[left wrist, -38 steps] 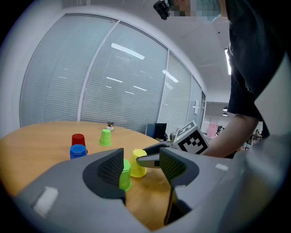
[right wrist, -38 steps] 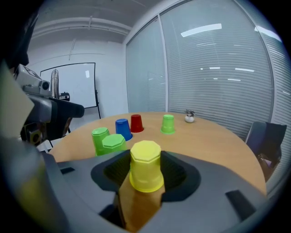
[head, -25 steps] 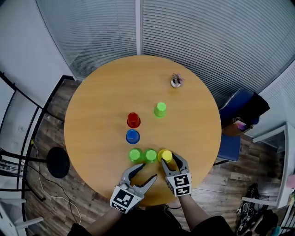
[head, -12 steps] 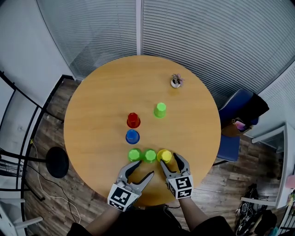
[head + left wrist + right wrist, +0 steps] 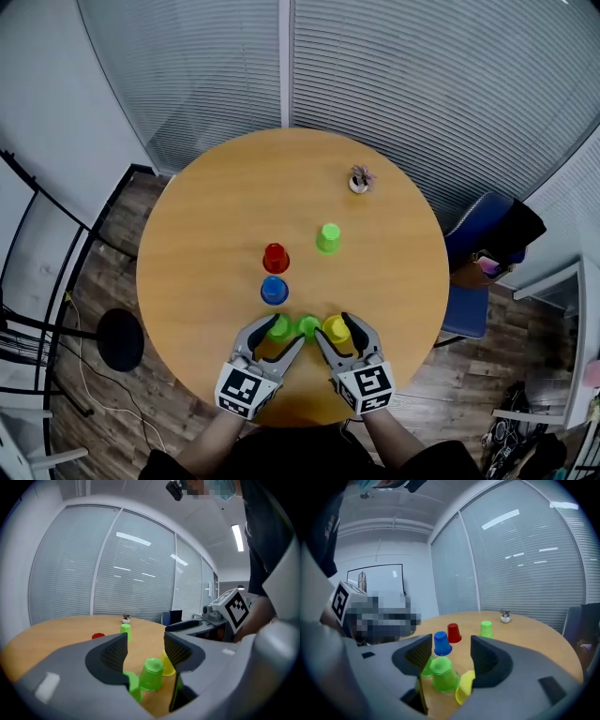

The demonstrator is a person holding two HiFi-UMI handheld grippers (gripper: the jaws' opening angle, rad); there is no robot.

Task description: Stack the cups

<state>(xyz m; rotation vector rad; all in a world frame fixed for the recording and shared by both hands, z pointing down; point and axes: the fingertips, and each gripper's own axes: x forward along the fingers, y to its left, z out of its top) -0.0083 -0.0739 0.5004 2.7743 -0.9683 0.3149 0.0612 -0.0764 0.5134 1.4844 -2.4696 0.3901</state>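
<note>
Round wooden tabletop [image 5: 206, 244], blinds [image 5: 422, 75] behind, blue chair [image 5: 487, 225] beside. Small plant [image 5: 360, 179] far side. Red cup [image 5: 276, 257], blue cup [image 5: 274, 290] and lone green cup [image 5: 328, 237] mid-table. Green pair [image 5: 293, 326] and yellow cup [image 5: 336, 328] sit in a near-edge row. Left gripper [image 5: 277, 336] jaws open, empty. Right gripper [image 5: 335, 328] jaws just been opening, gripping nothing.

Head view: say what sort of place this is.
Probably an office meeting room: a round wooden table, glass walls with blinds and a blue chair beside the table.

An office meeting room — blinded glass partitions [image 5: 422, 84], round table [image 5: 206, 244], whiteboard [image 5: 379, 576].
</note>
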